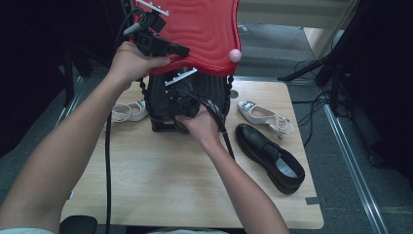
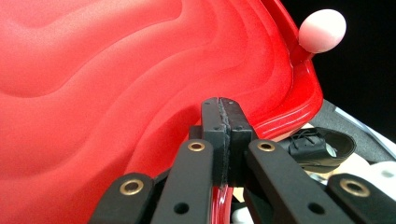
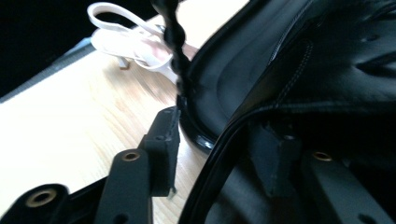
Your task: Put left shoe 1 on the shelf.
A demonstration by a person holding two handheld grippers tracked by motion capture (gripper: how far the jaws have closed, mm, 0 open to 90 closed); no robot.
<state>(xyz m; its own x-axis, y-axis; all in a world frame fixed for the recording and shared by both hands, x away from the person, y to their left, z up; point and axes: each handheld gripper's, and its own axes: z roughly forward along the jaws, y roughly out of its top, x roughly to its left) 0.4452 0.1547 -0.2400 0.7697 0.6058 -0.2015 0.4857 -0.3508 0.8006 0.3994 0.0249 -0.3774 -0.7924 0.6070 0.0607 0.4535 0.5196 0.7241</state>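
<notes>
High view shows our left gripper (image 1: 181, 49) lifting the red flap (image 1: 204, 29) of the bag (image 1: 168, 105), which stands at the far edge of the desk (image 1: 160, 180). Its fingers (image 2: 219, 126) are fully closed, pinching the flap's rim. Our right gripper (image 3: 219, 140) sits at the bag's mouth; its fingers (image 3: 163, 140) stand fairly wide, straddling the black rim, and they seem to clamp nothing. The black shoe (image 1: 270, 156) lies to the right, one white sandal (image 1: 265, 116) beyond it, another (image 1: 127, 111) left of the bag. To do this well, we should keep the flap high and steady, spread the opening gently, and avoid snagging the braided strap (image 3: 175, 42).
</notes>
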